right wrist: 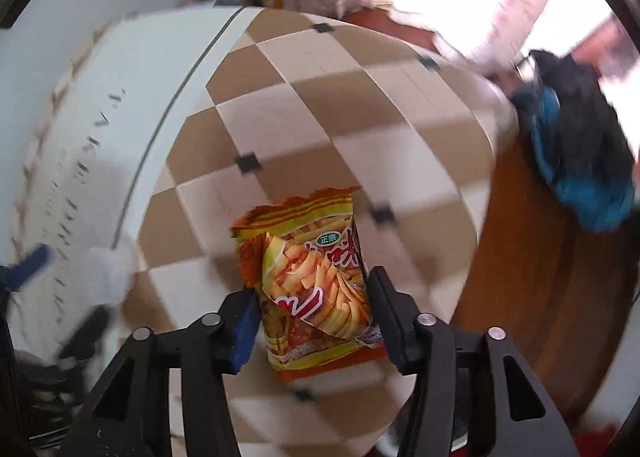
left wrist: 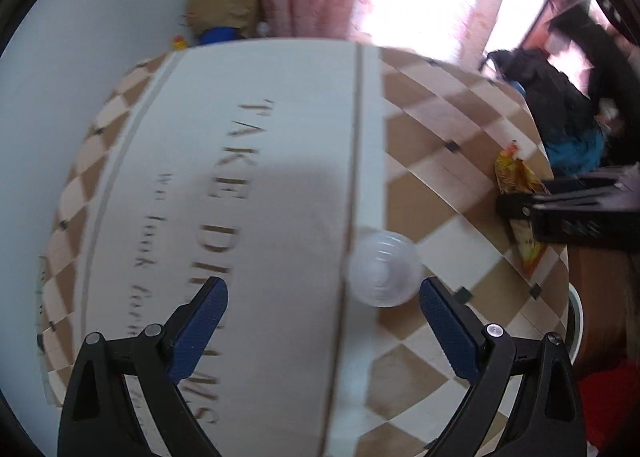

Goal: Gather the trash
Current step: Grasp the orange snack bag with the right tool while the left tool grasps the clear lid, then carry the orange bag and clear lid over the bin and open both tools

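**A:** Where is the trash right now?

**B:** Two pieces lie on a table (right wrist: 360,105) covered in a tan and cream checked cloth with a white lettered band. In the right wrist view, an orange and yellow snack wrapper (right wrist: 308,277) lies flat at the centre, running from 12 to 6 o'clock. In the left wrist view, a small clear plastic cup (left wrist: 384,269) sits just right of centre, at the seam where the white band meets the checks.

**A:** What are the tools doing?

**B:** The right gripper (right wrist: 312,313) has its fingers on either side of the wrapper, touching or nearly touching its edges; I cannot tell whether they are pressing yet. The left gripper (left wrist: 324,317) is spread wide, the cup just ahead of its right finger, at about 1 o'clock.

**A:** So which step is this?

**B:** Picking up, I judge. Next, the right gripper should pinch the wrapper firmly before lifting. The left needs to shift right to straddle the cup, then squeeze gently, since thin plastic may buckle.
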Tool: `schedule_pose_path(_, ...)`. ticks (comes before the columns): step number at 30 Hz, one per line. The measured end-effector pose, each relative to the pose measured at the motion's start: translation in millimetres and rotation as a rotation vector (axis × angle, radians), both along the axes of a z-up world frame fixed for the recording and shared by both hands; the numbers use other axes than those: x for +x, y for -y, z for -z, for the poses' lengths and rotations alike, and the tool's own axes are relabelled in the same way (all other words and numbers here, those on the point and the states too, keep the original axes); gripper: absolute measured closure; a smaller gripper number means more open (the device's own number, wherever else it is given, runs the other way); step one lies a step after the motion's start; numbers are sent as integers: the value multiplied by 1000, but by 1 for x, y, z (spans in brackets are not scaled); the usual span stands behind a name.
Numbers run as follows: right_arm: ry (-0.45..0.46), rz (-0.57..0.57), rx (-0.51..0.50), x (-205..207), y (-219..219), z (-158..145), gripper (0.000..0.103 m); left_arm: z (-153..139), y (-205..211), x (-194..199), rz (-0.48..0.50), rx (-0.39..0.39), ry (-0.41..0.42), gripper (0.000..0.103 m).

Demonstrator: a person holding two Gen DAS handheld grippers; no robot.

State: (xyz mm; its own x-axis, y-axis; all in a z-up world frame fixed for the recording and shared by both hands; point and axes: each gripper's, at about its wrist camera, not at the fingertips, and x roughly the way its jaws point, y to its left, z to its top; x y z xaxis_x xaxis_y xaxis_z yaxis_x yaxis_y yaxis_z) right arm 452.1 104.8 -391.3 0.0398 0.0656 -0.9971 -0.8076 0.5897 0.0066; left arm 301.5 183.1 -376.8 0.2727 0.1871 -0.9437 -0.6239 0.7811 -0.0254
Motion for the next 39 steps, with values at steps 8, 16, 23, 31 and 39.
schedule_pose_path(8,-43,260,67,-18,64,-8,52,8,9,27,53,70,-26,25)
schedule_pose_path(16,-60,342,129,-36,83,-5,52,4,8,20,56,88,-15,66)
schedule_pose_path(23,-52,364,212,-63,95,-29,52,-41,15,-16,15,166,46,66)
schedule_pose_path(31,12,374,380,-106,129,-116,52,-119,43,-66,4,225,161,66)
schedule_pose_path(39,92,409,514,-119,201,-209,52,-186,100,-84,90,215,282,66)
